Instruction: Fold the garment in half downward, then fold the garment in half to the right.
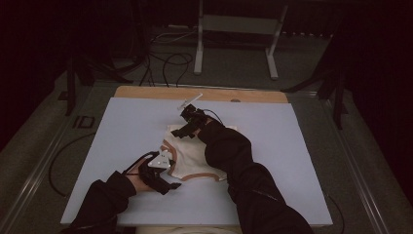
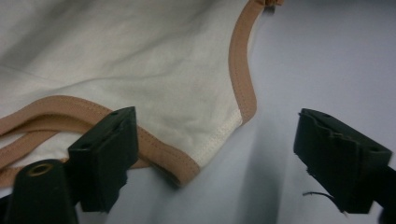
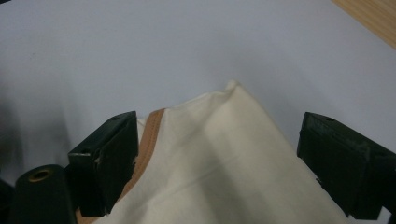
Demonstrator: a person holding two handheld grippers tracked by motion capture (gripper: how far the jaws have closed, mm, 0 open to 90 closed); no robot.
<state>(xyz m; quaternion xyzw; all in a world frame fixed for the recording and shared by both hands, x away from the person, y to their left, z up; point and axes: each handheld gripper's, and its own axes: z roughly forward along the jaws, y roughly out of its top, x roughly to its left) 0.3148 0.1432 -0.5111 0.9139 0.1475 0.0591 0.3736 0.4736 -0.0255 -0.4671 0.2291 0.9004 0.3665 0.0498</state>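
While I watch from the high view, going from the left of the frame to the right:

Left tool (image 1: 168,181): lower left of the frame, on my left hand; its jaws stand apart and pinch nothing.

Left tool's own view: the garment's tan-trimmed corner (image 2: 187,163) lies between the jaws, close by the left-hand one and well clear of the right-hand one.

Garment (image 1: 192,156): a cream piece with tan binding, lying flat on the worktop (image 1: 122,126) at mid-frame, between the two tools; its long axis runs roughly from lower left to upper right.

Right tool (image 1: 187,127): just above centre, at the garment's far edge, the sleeve lying across the cloth.

Right tool's own view: a raised fold of cream cloth (image 3: 224,154) sits between the jaws, which stand apart; I see no pad pressing on it.

Key relation: each tool has its own end of the garment straight ahead of it; the left is nearer the trimmed corner, the right nearer the far fold.

Next move, my judgement: close both on the cloth, the left taking the binding squarely.

Containers: I see none on the worktop.
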